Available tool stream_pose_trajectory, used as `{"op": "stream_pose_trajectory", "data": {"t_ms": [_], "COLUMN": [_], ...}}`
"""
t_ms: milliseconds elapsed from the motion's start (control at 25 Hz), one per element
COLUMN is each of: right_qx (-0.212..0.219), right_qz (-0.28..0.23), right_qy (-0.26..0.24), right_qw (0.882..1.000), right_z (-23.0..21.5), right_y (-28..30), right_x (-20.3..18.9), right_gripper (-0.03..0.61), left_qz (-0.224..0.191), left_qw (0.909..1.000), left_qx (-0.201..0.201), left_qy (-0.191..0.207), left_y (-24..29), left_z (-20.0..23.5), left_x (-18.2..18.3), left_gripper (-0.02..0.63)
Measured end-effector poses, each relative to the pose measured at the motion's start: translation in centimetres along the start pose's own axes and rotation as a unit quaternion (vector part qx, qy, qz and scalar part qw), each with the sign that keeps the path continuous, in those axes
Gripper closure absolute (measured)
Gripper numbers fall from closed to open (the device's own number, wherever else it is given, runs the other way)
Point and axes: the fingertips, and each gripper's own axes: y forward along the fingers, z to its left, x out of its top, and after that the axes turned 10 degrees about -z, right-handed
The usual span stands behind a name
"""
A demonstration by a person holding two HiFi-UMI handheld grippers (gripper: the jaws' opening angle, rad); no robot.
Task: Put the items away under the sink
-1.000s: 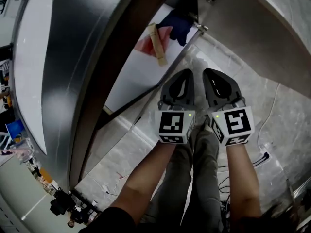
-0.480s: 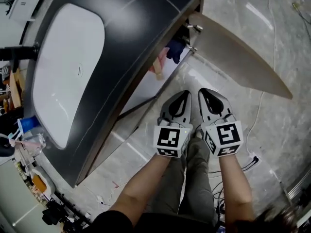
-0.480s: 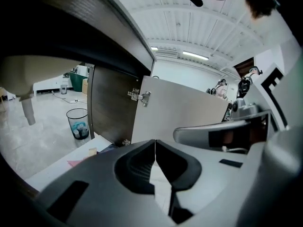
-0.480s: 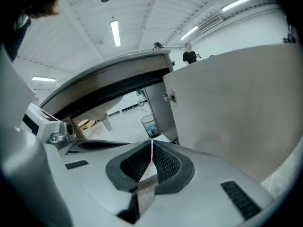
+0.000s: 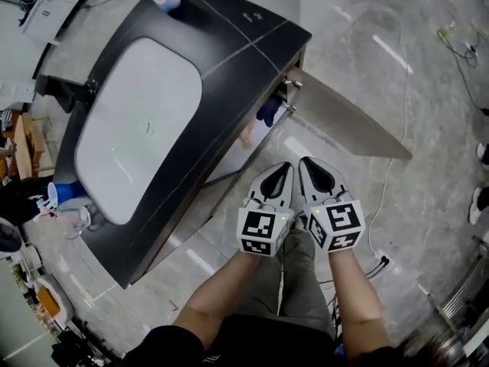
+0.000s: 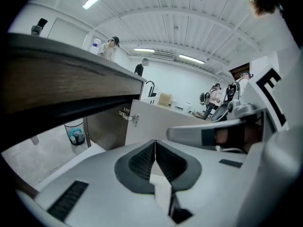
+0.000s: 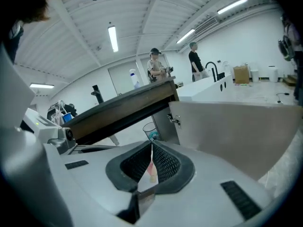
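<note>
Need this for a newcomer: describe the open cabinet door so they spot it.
Find the dark vanity with the white basin. At its right end in the head view, the open cabinet door juts out over the grey floor. It is the only pale flat panel there.

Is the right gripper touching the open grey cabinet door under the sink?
Apart. The head view shows bare marble floor between the right gripper and the open grey cabinet door.
</note>
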Motion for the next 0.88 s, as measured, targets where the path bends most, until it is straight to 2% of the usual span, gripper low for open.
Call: {"op": "stream_pose_trajectory", "data": {"t_ms": [360,880], "right_qx": [0.007,0.027], "right_qz": [-0.024,-0.049], "right_qy": [-0.016,-0.025], "right_qw": [1.000,0.998], "right_z": [2.9,7.5], "right_y": [-3.0,-7.3], "right_x": [7.6,15.4], "right_gripper": [0.541,0.541], "left_qz": [-0.004,-0.046], "left_qw": [0.9995,0.9970], "left_qx": [-0.027,-0.052], "left_qy": [0.018,0.035], "left_y": [-3.8,-7.7], "left_z": [-2.7,-4.7], "left_x": [7.0,15.6], "left_gripper": [0.601,0.601]}}
